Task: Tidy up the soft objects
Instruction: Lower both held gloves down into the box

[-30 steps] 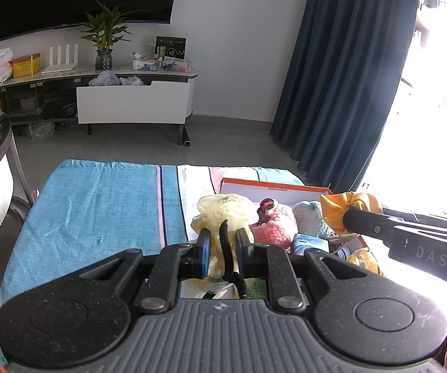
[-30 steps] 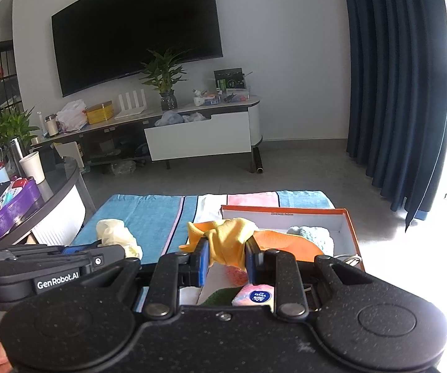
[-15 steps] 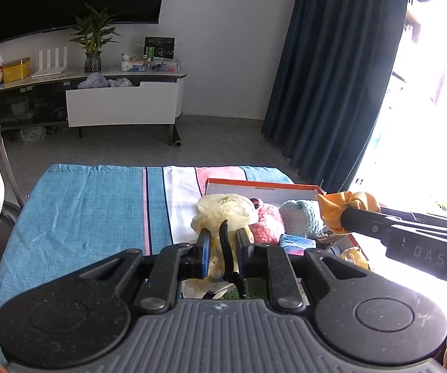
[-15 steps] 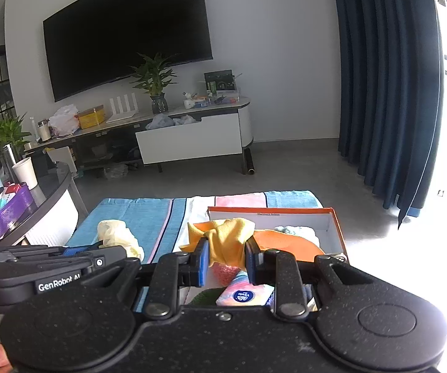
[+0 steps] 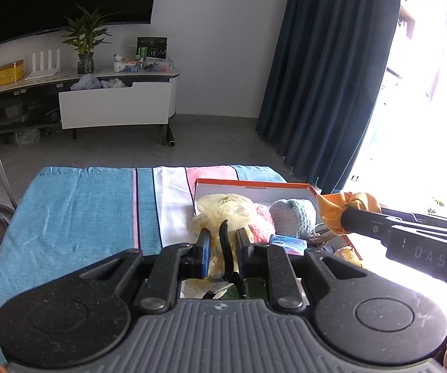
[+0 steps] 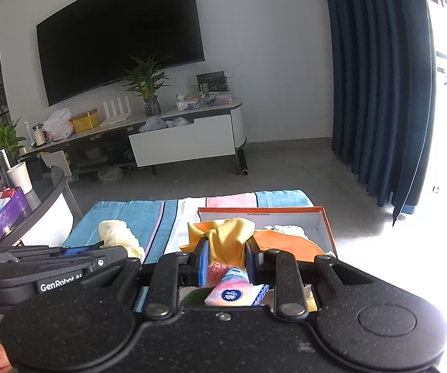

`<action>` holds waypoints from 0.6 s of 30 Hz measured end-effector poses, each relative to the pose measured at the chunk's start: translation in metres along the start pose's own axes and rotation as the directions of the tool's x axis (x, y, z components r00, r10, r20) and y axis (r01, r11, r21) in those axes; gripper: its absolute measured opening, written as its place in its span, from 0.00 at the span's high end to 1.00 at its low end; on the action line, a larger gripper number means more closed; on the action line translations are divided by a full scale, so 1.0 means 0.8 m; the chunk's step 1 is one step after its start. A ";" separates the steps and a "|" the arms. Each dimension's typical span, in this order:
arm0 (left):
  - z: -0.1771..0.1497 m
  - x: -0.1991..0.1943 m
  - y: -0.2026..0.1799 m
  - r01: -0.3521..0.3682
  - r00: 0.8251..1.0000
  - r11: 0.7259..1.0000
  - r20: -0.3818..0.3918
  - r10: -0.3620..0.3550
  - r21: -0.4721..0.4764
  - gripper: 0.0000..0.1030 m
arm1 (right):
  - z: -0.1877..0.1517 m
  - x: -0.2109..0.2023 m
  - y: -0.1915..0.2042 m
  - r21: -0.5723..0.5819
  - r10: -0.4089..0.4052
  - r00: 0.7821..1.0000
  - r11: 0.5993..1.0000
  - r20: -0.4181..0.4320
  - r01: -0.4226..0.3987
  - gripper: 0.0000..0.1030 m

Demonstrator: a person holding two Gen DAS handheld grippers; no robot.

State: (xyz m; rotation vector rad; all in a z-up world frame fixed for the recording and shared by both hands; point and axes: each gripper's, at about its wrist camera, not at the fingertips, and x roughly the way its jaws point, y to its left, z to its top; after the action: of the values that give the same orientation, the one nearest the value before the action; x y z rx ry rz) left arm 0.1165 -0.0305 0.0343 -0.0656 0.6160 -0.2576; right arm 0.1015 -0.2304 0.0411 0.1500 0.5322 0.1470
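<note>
Soft objects are sitting in an orange-rimmed cardboard box (image 5: 254, 183) with a white inside, which is resting on a tabletop under a blue cloth (image 5: 77, 214) with pink and white stripes. In the left wrist view, a pale yellow crumpled glove of thin rubbery material (image 5: 223, 211) is bunching up between the jaws of the left gripper (image 5: 222, 248); those jaws are standing narrow and pinching the glove, and a black cord or strap (image 5: 225, 248) is running between them too. Just beyond the glove, a fluffy pink plush piece (image 5: 262, 222) and a light blue knitted ball (image 5: 293, 217) are lying side by side in the box, with a small blue tissue packet (image 5: 287, 242) near them.

In the right wrist view, the right gripper (image 6: 227, 256) is holding a yellow and orange cloth (image 6: 228, 239) over the box, its jaws pressing on the fabric from both sides. Below the cloth, the tissue packet (image 6: 232, 293) is showing a round blue logo whose word is too small to read. "GenRobot.AI" is showing on the left gripper's body (image 6: 58, 284), and "DAS" on the right gripper's body (image 5: 430, 258). Small print on the box's far rim is unreadable.
</note>
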 end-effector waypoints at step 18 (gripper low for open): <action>0.004 0.011 -0.025 0.026 1.000 0.999 -0.005 -0.025 0.034 0.81 | -0.001 0.001 -0.014 0.032 -0.026 1.000 0.999 0.007 0.026 0.71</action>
State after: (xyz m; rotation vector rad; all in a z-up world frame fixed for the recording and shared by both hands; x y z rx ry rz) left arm 0.1211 -0.0518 0.0346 -0.0404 0.6157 -0.2929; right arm 0.1032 -0.2410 0.0383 0.1746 0.5287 0.1128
